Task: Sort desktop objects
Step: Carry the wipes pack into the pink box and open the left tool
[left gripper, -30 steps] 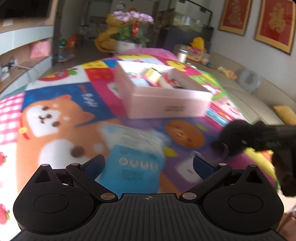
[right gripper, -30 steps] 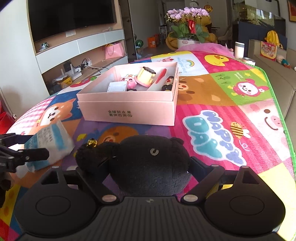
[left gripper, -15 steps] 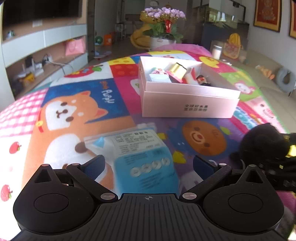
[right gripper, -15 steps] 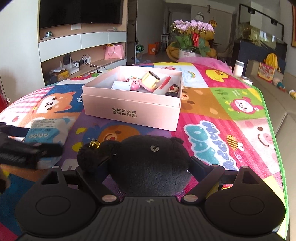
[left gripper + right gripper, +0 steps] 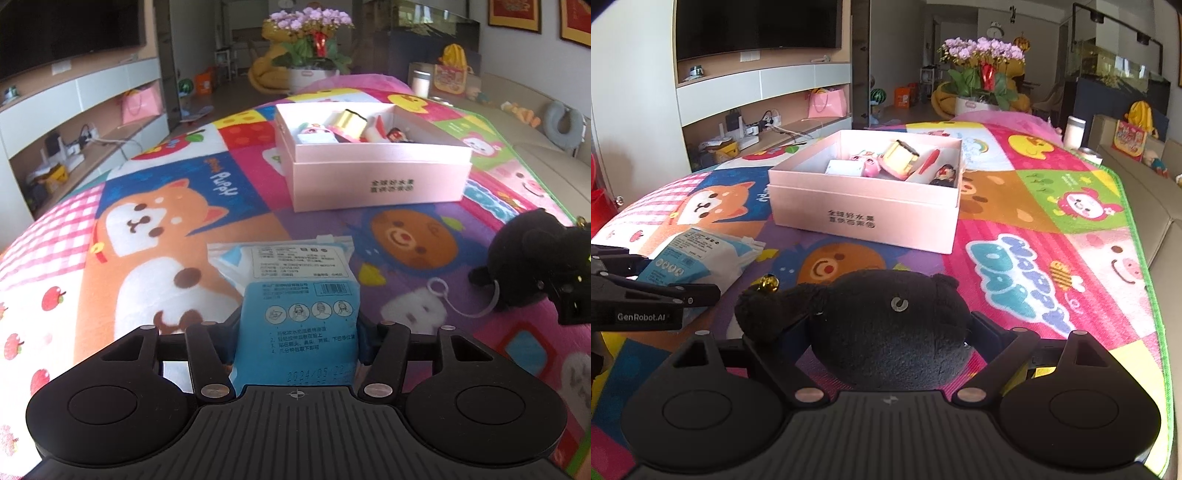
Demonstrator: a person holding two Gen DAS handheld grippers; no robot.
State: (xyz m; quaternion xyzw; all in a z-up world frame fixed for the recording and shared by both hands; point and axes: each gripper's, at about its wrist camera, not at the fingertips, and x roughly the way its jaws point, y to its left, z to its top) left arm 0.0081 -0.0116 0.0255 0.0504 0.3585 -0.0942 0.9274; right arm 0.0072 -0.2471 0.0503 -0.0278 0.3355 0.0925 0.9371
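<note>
The left hand-held gripper (image 5: 297,332) is closing its jaws on a blue-and-white packet (image 5: 295,295), whose near end sits between the fingers; the pads are right at its sides, and the packet bulges slightly between them. The packet's far end lies on the colourful play mat (image 5: 147,229) that covers the table, over the picture of an orange dog.

The right hand-held gripper (image 5: 890,332) holds a black plush toy (image 5: 886,325) between its fingers, the jaws standing wide around the soft body. A small gold bell (image 5: 767,282) shows at the toy's left side, and in the left wrist view a pale loop of cord (image 5: 461,299) trails from it across the mat.

Farther off, near the middle of the mat, stands an open pink box (image 5: 864,218) with dark printed characters on its near wall. Inside lie a gold-and-pink cylindrical toy (image 5: 899,158), a small pink figure (image 5: 866,166), a white item (image 5: 846,168), a red pen-like piece (image 5: 929,162) and a small dark figure (image 5: 945,175).

The packet lies to the left of the plush toy, both of them nearer than the box.
</note>
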